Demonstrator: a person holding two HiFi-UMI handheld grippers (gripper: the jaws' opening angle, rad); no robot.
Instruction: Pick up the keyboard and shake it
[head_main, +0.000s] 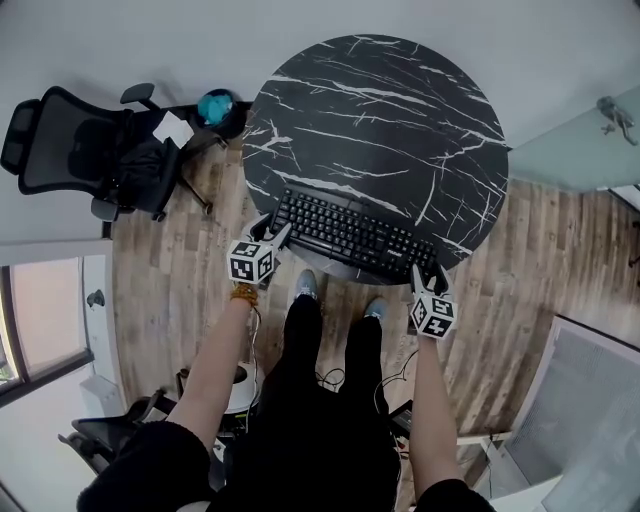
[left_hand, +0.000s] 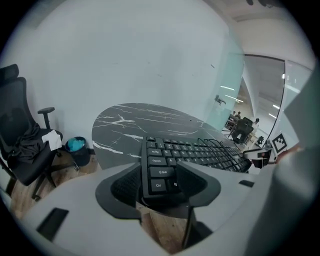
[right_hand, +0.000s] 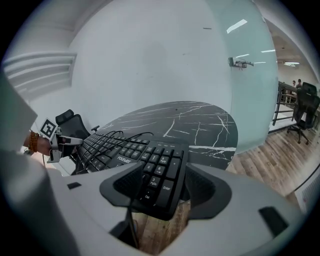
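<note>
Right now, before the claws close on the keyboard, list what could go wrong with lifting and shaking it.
The left claw and right claw stand open around the ends of the keyboard, reaching only the outermost keys; so shallow a grip might slip during shaking.
The cable loops over the keys and hangs beside the right claw; it might get pinched or snag.
The keyboard lies at the rim of the table, ends overhanging; a nudge might tip it off.

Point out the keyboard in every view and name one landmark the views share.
Head view: keyboard at centre, along the near edge of the marble table.
Left gripper view: keyboard lower centre, Ctrl end nearest, stretching away to the right.
Right gripper view: keyboard lower centre, number-pad end nearest, stretching away to the left.
Shared landmark: the white-veined black marble table, visible in all three.
</note>
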